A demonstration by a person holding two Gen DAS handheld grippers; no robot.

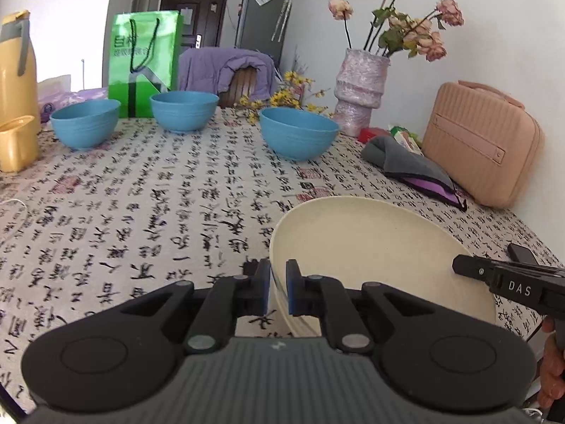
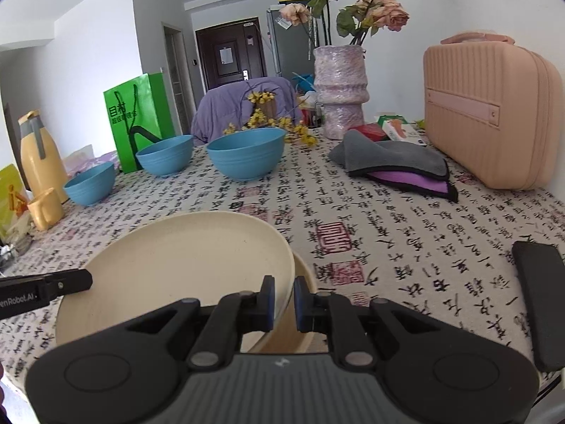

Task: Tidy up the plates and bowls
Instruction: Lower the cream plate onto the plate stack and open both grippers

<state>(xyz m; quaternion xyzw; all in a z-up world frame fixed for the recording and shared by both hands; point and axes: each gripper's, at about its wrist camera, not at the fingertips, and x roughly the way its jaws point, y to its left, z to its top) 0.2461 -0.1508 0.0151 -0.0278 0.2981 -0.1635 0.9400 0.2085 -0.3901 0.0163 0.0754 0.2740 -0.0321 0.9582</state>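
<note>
Left wrist view: low, close over the table [image 1: 141, 212], facing the far door [image 1: 192, 14]. Right wrist view: likewise, set further right. Shared: cream plate [image 1: 370, 247], three blue bowls [image 1: 298, 132].

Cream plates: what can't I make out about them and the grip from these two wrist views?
- Right wrist view: lower plate mostly covered by the top plate; stack count unclear.
- Left wrist view: plate's near edge hidden behind the left gripper.
- Right wrist view: contact under the rim hidden by the right gripper.
</note>
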